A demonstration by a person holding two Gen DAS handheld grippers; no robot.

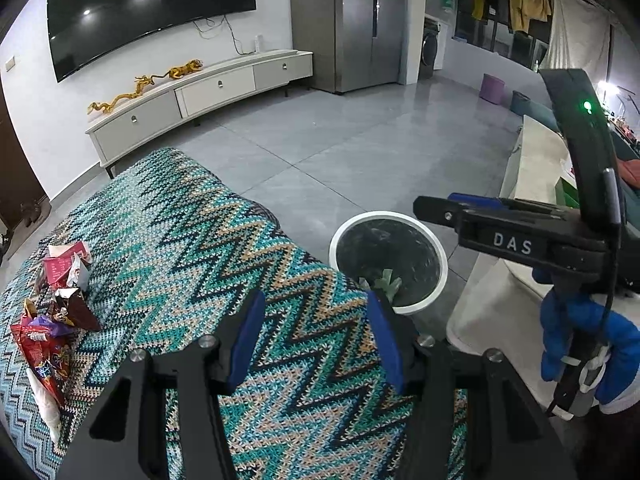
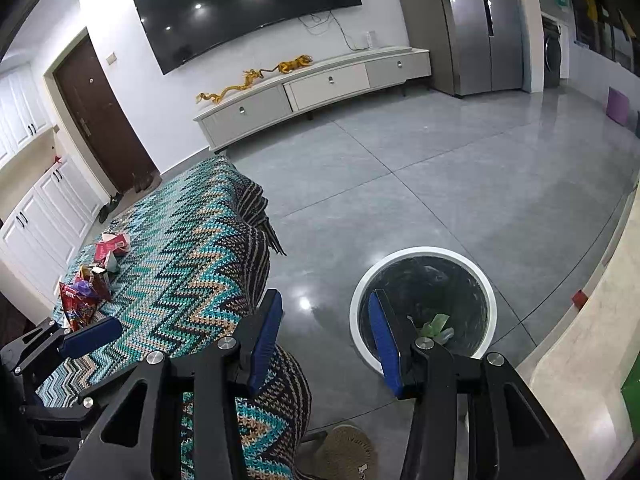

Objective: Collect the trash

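Observation:
Several crumpled snack wrappers (image 1: 60,304), red, pink and purple, lie in a heap on the zigzag-knit cloth (image 1: 224,248) at the far left. They also show in the right wrist view as wrappers (image 2: 90,284). A white-rimmed bin with a black liner (image 1: 434,248) stands on the floor beside the cloth, with a green scrap (image 2: 435,323) inside. My left gripper (image 1: 316,336) hovers over the cloth's near edge, open and empty. My right gripper (image 2: 326,338) hangs open and empty above the floor, its right finger over the bin rim (image 2: 362,344). A blue-gloved hand (image 1: 580,340) holds it.
A pale stone-topped counter (image 1: 532,160) runs along the right, close behind the bin. A woven mat (image 2: 344,452) lies on the floor under the right gripper. Grey tiled floor (image 2: 440,184) stretches to a low TV cabinet (image 2: 320,88) and a steel fridge (image 2: 476,24).

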